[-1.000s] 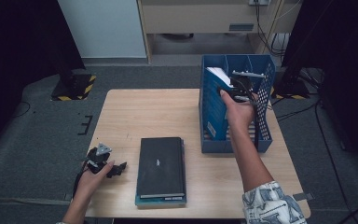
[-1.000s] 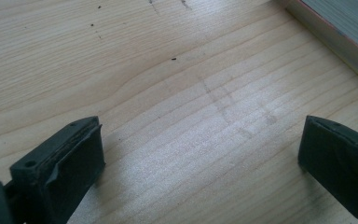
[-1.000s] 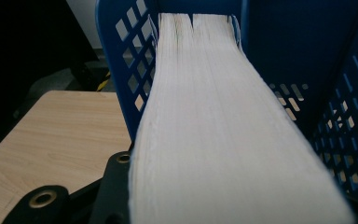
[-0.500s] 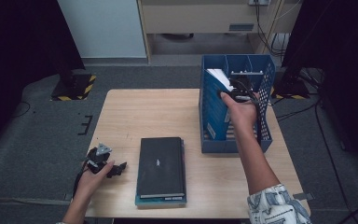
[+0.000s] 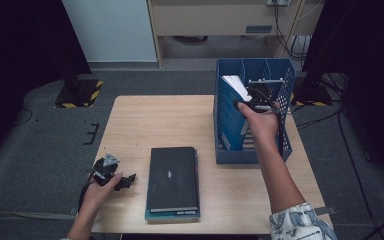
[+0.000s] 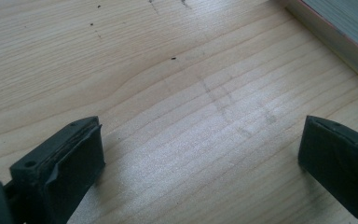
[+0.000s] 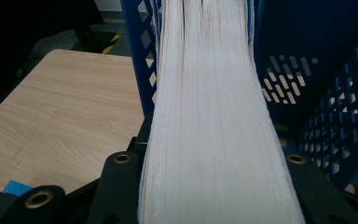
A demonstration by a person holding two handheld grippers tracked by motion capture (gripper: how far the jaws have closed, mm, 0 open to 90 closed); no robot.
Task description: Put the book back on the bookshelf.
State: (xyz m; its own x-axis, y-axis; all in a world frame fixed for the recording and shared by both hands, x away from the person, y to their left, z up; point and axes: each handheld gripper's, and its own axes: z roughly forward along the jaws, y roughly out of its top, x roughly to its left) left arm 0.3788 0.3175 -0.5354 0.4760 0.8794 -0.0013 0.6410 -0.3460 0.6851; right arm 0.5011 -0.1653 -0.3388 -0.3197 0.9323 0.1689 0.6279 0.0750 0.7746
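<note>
My left gripper (image 5: 111, 172) sits low at my near left, the hand (image 5: 99, 190) wrapped round its body, wrist nearly straight. Its jaws stand wide apart with nothing between them. My right arm stretches forward at full reach, forearm bare, sleeve bunched at the elbow. The right gripper (image 5: 254, 100) points away from me, and my right hand (image 5: 262, 122) grips it from behind. Its jaws press on the two faces of a thick book (image 7: 214, 116), whose page edge runs straight out between them.

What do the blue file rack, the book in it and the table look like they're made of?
Blue file rack: probably matte moulded plastic, with slotted walls. Book: paper, its page edges showing as fine lines. Table: light wood or wood-look laminate, with visible grain and a slight sheen.
</note>
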